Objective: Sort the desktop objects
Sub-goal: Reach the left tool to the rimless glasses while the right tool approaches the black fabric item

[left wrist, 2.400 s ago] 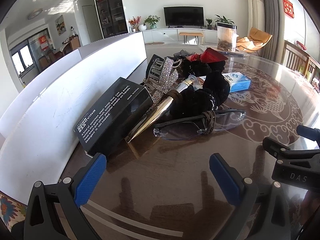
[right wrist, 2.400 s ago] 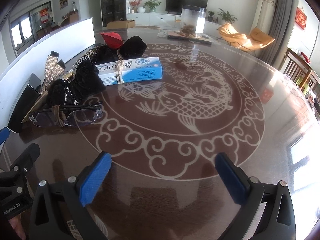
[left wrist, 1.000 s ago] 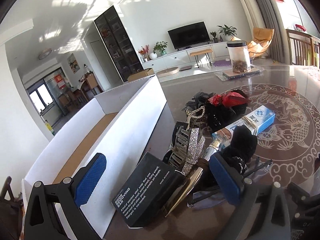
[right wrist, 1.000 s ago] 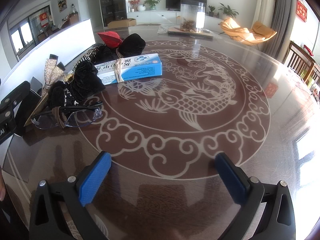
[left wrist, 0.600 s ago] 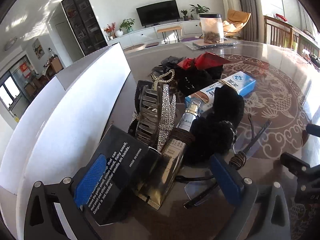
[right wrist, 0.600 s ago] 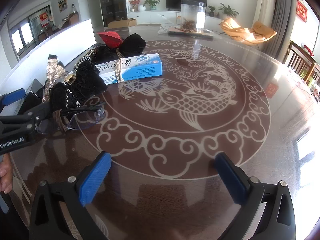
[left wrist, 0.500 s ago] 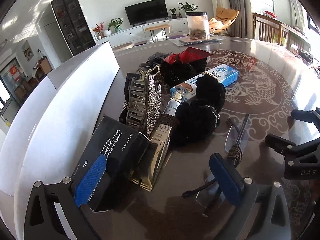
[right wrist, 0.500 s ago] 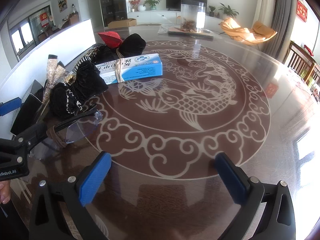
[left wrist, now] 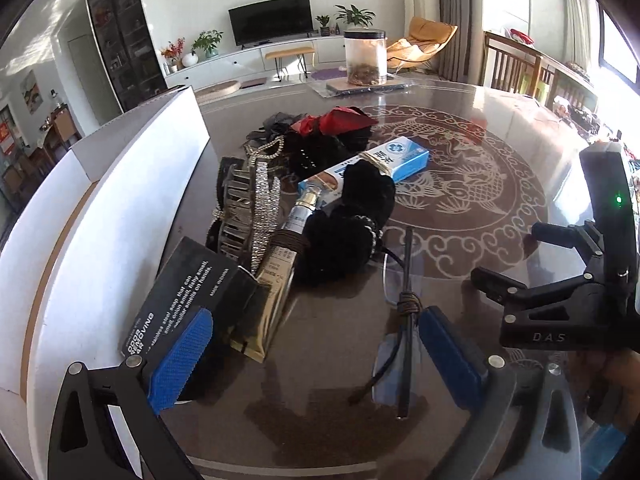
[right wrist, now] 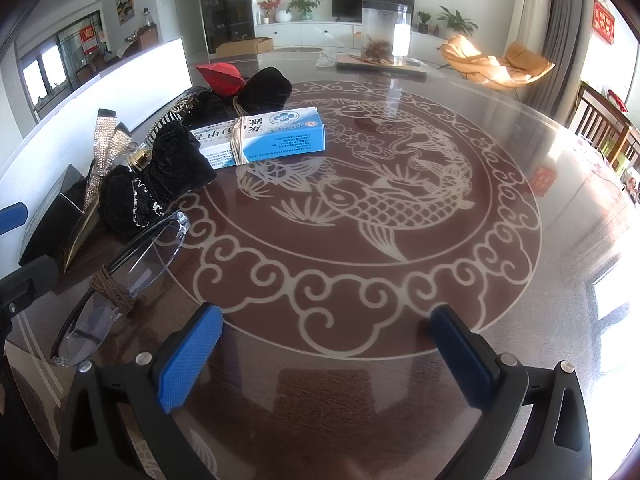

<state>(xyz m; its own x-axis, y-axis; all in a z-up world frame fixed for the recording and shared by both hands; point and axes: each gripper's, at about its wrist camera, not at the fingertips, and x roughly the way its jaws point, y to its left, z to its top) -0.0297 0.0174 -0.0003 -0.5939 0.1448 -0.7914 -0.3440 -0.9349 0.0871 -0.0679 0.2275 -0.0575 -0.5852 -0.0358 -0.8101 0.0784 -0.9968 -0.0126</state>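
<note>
Both the left gripper [left wrist: 316, 354] and right gripper [right wrist: 326, 354] had fingers spread, and the glasses [left wrist: 402, 312], at five o'clock on the tabletop [right wrist: 400, 240], and the other things still looked unsorted.

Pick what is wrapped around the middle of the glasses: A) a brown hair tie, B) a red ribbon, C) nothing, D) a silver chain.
A: a brown hair tie is wound around the bridge of the glasses, which lie on the table.
</note>
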